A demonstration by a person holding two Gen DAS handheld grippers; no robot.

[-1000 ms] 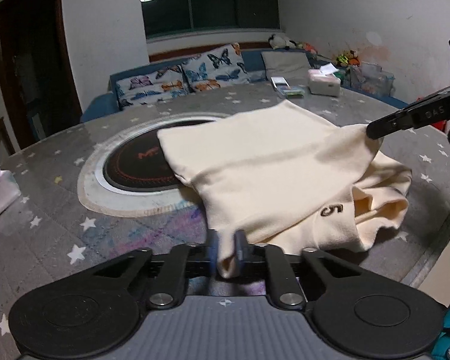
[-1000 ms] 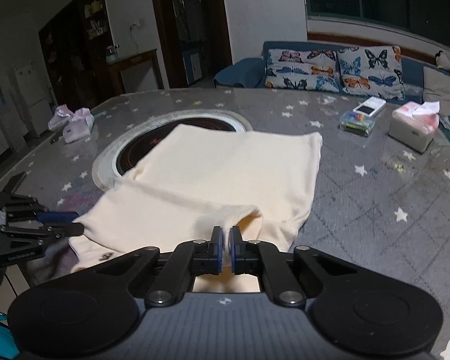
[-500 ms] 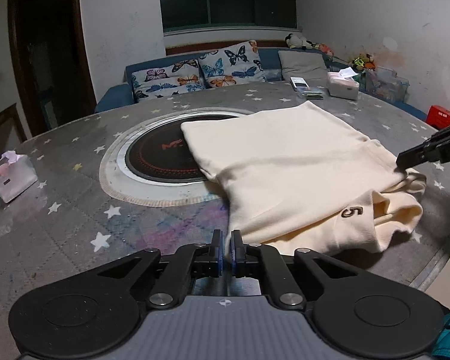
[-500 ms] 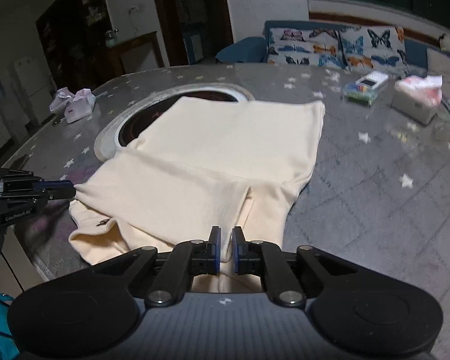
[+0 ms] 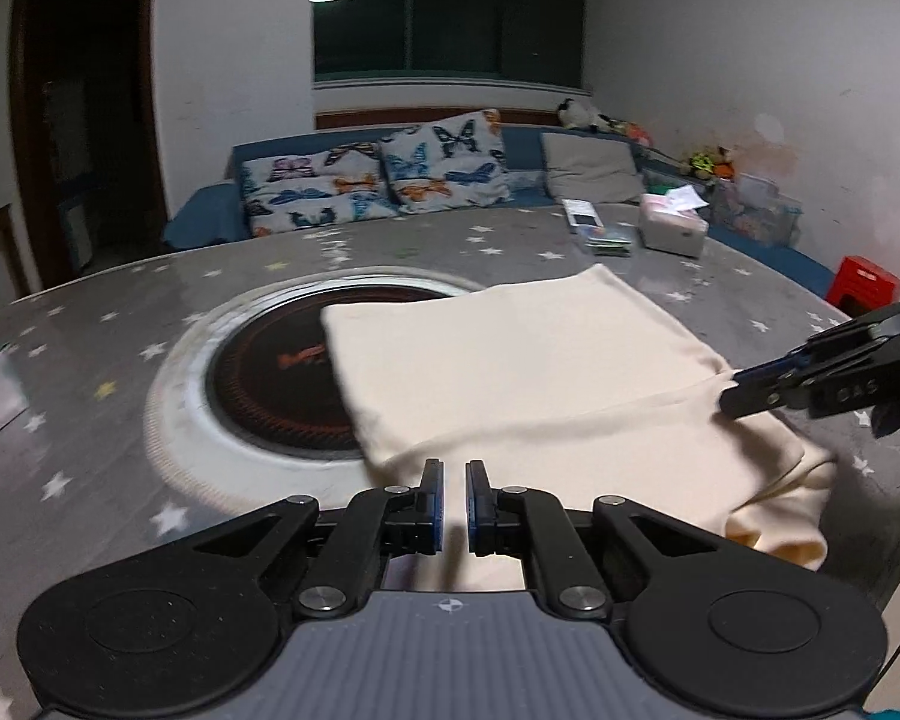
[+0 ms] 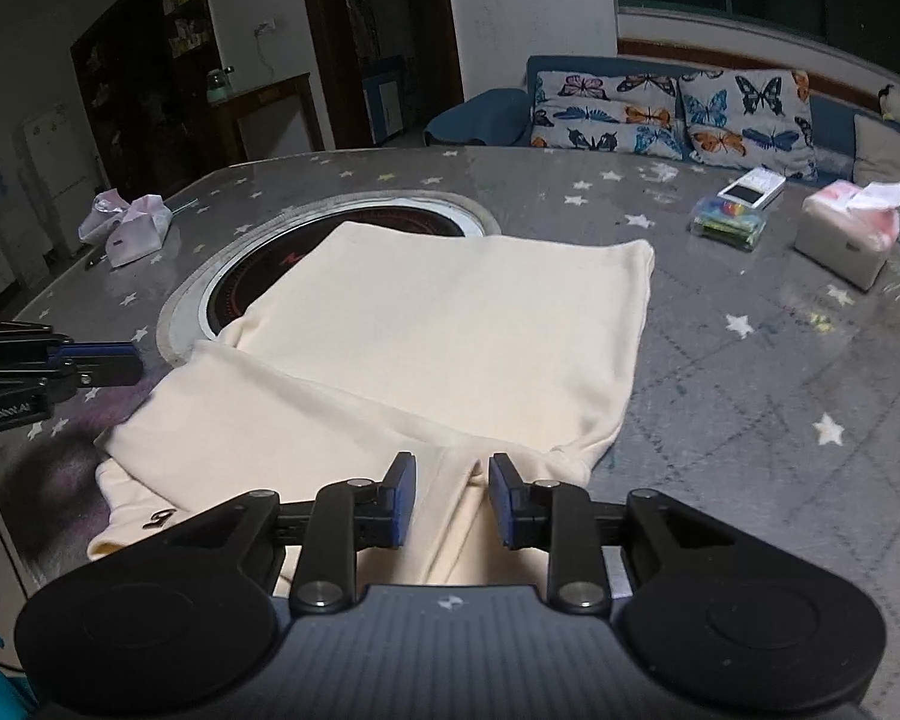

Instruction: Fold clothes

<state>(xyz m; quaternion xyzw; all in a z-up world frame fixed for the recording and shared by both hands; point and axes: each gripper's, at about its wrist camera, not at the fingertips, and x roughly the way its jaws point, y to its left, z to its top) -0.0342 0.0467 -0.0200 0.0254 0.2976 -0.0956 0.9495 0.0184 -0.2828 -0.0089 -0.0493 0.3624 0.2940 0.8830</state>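
A cream garment [image 5: 540,384] lies partly folded on the grey star-patterned table [image 5: 120,360], its far part over the round black hob [image 5: 282,378]. It also shows in the right wrist view [image 6: 438,348], with a small dark "5" mark near its left corner. My left gripper [image 5: 455,501] sits at the garment's near left edge, jaws a narrow gap apart, with no cloth seen between them. My right gripper [image 6: 453,501] is open over the garment's near edge, with a fold of cloth lying below the gap. Each gripper shows in the other's view: right [image 5: 750,387], left [image 6: 108,363].
A tissue box [image 6: 849,234], a phone [image 6: 753,186] and a small clear box [image 6: 729,222] lie at the table's far right. A pink-white pouch [image 6: 132,228] lies at the far left. A sofa with butterfly cushions [image 5: 378,180] stands behind. The table's near edge is close.
Both grippers were shut on the garment's near edge and have let go. The right jaws are now wide apart, the left slightly apart. The cloth has settled flatter on the table.
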